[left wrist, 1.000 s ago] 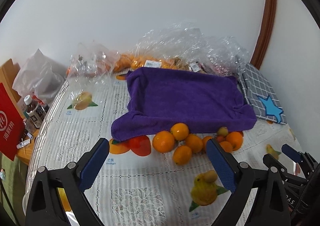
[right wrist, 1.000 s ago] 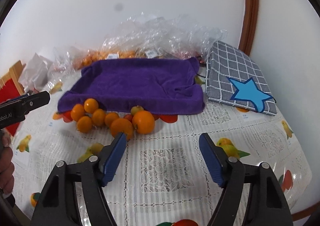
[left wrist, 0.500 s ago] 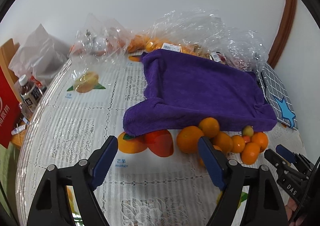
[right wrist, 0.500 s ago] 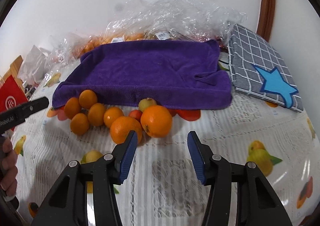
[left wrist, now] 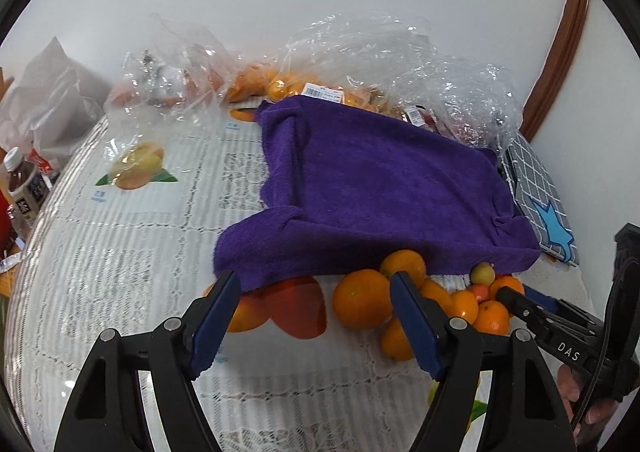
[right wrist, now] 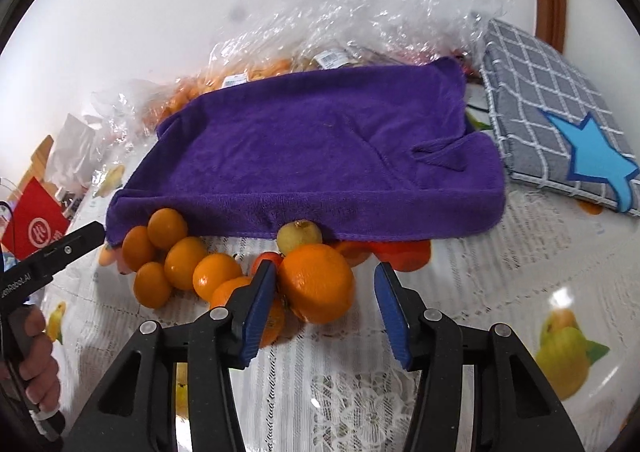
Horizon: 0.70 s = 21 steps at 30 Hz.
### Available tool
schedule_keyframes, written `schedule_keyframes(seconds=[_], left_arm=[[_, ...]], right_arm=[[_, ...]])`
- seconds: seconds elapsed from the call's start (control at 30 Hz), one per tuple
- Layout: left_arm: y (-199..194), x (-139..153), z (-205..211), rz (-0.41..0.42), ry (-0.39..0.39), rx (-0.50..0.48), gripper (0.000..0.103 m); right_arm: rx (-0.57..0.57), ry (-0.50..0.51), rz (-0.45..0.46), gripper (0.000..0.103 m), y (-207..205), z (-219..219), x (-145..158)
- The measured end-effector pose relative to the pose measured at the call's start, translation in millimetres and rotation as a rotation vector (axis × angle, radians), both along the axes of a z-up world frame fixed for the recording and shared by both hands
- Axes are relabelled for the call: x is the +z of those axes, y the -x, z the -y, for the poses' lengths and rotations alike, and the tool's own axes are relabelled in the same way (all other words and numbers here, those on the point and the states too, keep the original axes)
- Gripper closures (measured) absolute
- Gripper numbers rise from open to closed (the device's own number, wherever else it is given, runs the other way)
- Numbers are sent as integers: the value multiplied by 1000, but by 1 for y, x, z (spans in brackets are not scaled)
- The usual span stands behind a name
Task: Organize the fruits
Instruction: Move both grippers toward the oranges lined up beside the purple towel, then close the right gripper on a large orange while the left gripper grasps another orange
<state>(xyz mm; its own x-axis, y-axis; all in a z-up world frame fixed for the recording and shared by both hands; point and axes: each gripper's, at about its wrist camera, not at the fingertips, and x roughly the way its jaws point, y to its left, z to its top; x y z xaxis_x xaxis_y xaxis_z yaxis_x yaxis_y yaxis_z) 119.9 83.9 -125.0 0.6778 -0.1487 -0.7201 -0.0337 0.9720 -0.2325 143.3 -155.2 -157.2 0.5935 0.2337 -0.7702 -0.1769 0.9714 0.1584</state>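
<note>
A purple towel (left wrist: 384, 188) (right wrist: 320, 156) lies spread over something raised on the table. Several oranges (left wrist: 362, 298) (right wrist: 182, 262) and a small yellow-green fruit (right wrist: 299, 235) cluster at its near edge. My left gripper (left wrist: 314, 316) is open, just short of the towel's left corner, with an orange by its right finger. My right gripper (right wrist: 324, 302) is open with a large orange (right wrist: 318, 282) between its fingers, touching the left one. The right gripper's tip also shows in the left wrist view (left wrist: 516, 302).
Clear plastic bags with more oranges (left wrist: 280, 86) (right wrist: 248, 72) lie behind the towel by the wall. A grey checked cloth with a blue star (right wrist: 568, 132) (left wrist: 548, 212) lies to the right. Bottles (left wrist: 24, 184) and a red box (right wrist: 36, 220) stand at the left table edge.
Both grippers have moved forward toward the fruit. The right gripper has narrowed and now straddles the large orange. The left gripper has come up to the towel's left corner.
</note>
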Motion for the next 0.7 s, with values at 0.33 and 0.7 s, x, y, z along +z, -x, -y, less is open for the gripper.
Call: schedule_keyframes(seconds=[0.33,0.7], left_arm=[[-4,0,14,-3,22,-45,28],[-20,-26,21,-103,71,-56,54]], right_arm=[[-31,66,62,63,18,22,16],[-29,124,51,60,22,32,-12]])
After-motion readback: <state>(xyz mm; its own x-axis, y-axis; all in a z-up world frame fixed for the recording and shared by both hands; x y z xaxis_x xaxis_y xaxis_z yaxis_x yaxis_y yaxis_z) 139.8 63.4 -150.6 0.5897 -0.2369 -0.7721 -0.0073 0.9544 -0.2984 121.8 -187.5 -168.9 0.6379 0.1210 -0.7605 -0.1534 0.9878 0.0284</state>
